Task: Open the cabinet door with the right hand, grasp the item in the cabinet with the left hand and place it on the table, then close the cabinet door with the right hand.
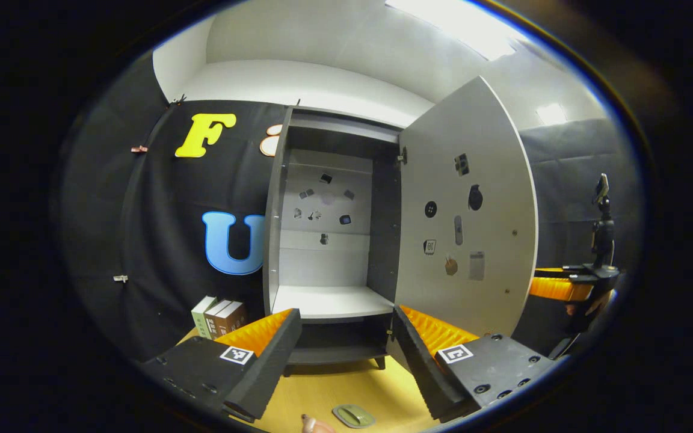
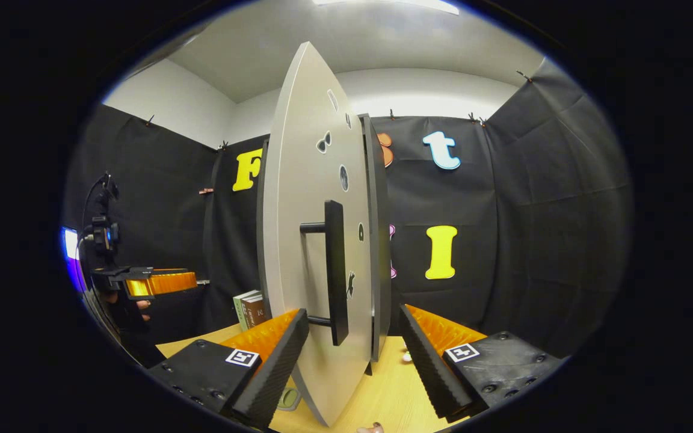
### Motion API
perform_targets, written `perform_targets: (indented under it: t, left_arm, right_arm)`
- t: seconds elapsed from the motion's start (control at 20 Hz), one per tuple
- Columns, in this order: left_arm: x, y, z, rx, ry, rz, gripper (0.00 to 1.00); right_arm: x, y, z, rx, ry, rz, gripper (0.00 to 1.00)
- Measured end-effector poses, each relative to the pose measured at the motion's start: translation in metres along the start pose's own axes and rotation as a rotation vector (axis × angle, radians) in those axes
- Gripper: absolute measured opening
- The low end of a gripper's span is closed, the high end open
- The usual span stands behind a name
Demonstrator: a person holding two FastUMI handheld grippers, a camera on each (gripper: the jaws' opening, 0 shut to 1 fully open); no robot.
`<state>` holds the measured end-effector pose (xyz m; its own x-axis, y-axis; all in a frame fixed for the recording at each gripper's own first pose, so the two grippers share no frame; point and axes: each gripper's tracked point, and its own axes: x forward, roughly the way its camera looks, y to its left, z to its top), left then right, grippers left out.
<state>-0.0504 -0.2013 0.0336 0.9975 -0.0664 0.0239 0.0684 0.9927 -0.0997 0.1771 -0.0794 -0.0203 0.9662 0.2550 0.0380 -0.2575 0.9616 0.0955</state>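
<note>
Both fingers of my left tool (image 1: pixel 343 355) stood wide apart at six o'clock in the left gripper view, holding nothing, above the yellow table (image 1: pixel 346 391). Close beneath them, at six o'clock, a small grey-green item (image 1: pixel 353 415) lay flat on the table, with a pinkish object (image 1: pixel 313 424) just beside it toward seven o'clock; I could not tell what that one was. At eight o'clock some books (image 1: pixel 219 317) stood upright against the booth wall. Straight ahead, the cabinet (image 1: pixel 328 240) stood open, its pale shelf (image 1: pixel 331 300) bare. Its door (image 1: pixel 464 216) was swung out toward three o'clock, stickers on the inner face. Past the door's edge, at four o'clock, my right tool (image 1: pixel 557 287) showed well apart.

My right tool (image 2: pixel 352 355) had its fingers spread as well in the right gripper view, gripping nothing. Between them, at six o'clock, rose the door's (image 2: pixel 316 240) outer face, seen nearly edge-on, with its dark handle (image 2: pixel 333 270) upright just above the fingers. My left tool (image 2: pixel 160 281) hung at nine o'clock, and the books (image 2: pixel 250 308) stood at seven o'clock beside the cabinet.
</note>
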Motion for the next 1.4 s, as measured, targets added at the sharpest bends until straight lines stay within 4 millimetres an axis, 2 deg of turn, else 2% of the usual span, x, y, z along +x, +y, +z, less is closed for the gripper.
perform_targets:
  t: [0.1,0.2,0.25,0.3,0.55,0.7,0.85,1.0,1.15,1.25,1.3,1.4]
  left_arm:
    - [-0.006,0.014,0.003,0.007,0.007,0.015,0.95]
    - [-0.011,0.027,-0.001,0.027,0.022,0.022,0.94]
    - [-0.012,0.034,-0.005,0.033,0.031,0.026,0.97]
    - [-0.015,0.042,-0.008,0.034,0.042,0.031,0.95]
    - [-0.03,0.084,-0.011,0.004,0.069,0.026,0.97]
    - [-0.034,0.11,-0.008,0.009,0.072,0.029,0.96]
    - [-0.034,0.126,-0.009,-0.017,0.072,0.022,0.95]
    - [-0.037,0.138,-0.008,-0.026,0.068,0.023,0.95]
    - [-0.04,0.143,-0.009,-0.011,0.077,0.029,0.95]
    - [-0.04,0.146,-0.008,-0.001,0.079,0.035,0.95]
    - [-0.039,0.146,-0.007,-0.002,0.077,0.034,0.95]
    - [-0.032,0.14,-0.006,-0.011,0.07,0.022,0.95]
  right_arm:
    - [0.003,0.011,-0.001,-0.009,0.009,0.009,0.96]
    - [0.008,0.031,-0.003,-0.005,0.013,0.022,1.0]
    - [0.011,0.041,-0.005,-0.003,0.017,0.028,0.97]
    - [0.016,0.053,-0.006,-0.006,0.019,0.035,0.97]
    - [0.051,0.112,-0.015,-0.057,0.031,0.084,0.95]
    - [0.076,0.135,-0.026,-0.065,0.058,0.077,0.95]
    - [0.085,0.159,-0.025,-0.101,0.046,0.077,0.97]
    - [0.108,0.173,-0.032,-0.091,0.043,0.074,0.95]
    - [0.133,0.19,-0.048,-0.042,0.07,0.09,0.96]
    - [0.127,0.198,-0.04,-0.049,0.058,0.103,0.98]
    - [0.122,0.195,-0.035,-0.061,0.044,0.094,0.98]
    - [0.105,0.175,-0.032,-0.096,0.033,0.04,0.98]
